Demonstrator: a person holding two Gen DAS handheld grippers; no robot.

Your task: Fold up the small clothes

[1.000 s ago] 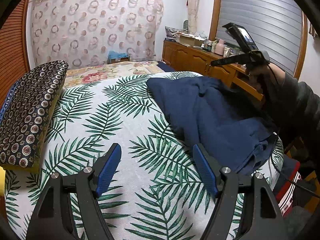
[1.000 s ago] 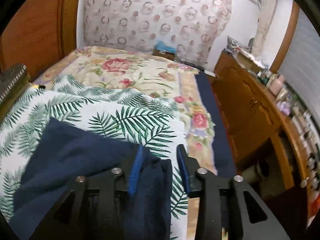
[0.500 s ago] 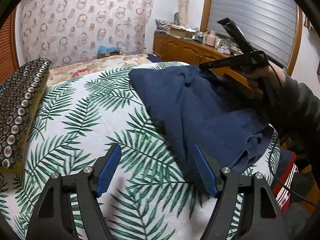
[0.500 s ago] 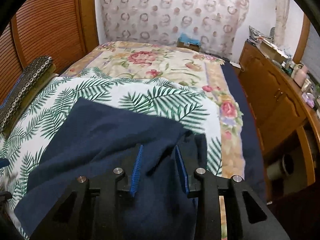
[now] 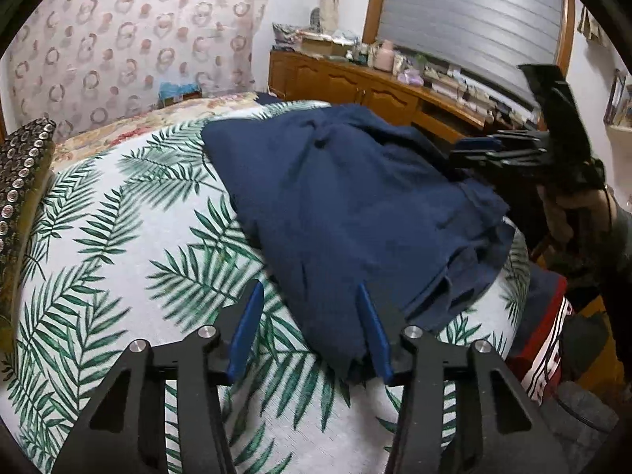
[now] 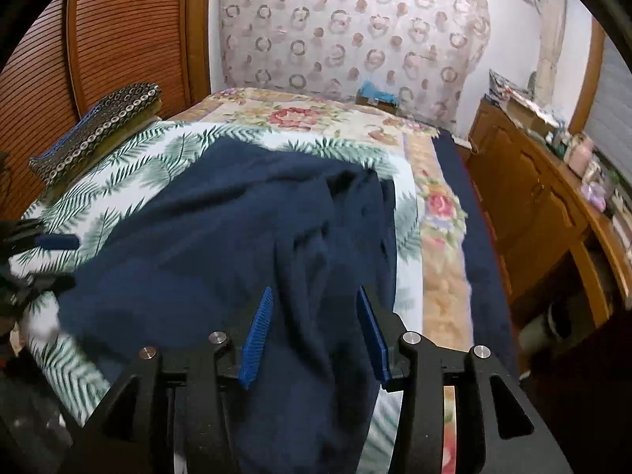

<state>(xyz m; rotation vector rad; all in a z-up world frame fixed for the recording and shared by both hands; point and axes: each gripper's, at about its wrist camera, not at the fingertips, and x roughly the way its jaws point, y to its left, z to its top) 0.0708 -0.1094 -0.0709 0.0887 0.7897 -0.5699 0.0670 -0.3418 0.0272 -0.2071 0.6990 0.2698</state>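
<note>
A navy garment (image 5: 355,205) lies rumpled on the palm-leaf sheet (image 5: 130,237). In the left wrist view my left gripper (image 5: 310,290) straddles the garment's near corner. Its jaws are closing; the cloth lies against the right pad (image 5: 373,335), while the left pad stands clear of it. My right gripper (image 5: 474,145), held by a hand, hovers at the garment's far right edge. In the right wrist view the right gripper (image 6: 315,294) is over a ridge of the garment (image 6: 221,245). Its jaws are opening with cloth between them, and the pads are not pressing on it. The left gripper (image 6: 59,241) shows at the left edge.
A dark patterned cushion (image 5: 19,181) lies along the bed's left side. A floral quilt (image 6: 300,114) covers the far end of the bed. A cluttered wooden cabinet (image 6: 545,197) runs along the right. Red-and-white striped fabric (image 5: 545,339) hangs at the bed's near right corner.
My left gripper moved in onto the garment's near corner and its jaws narrowed. My right gripper drew back across the garment, and its jaws widened off the cloth.
</note>
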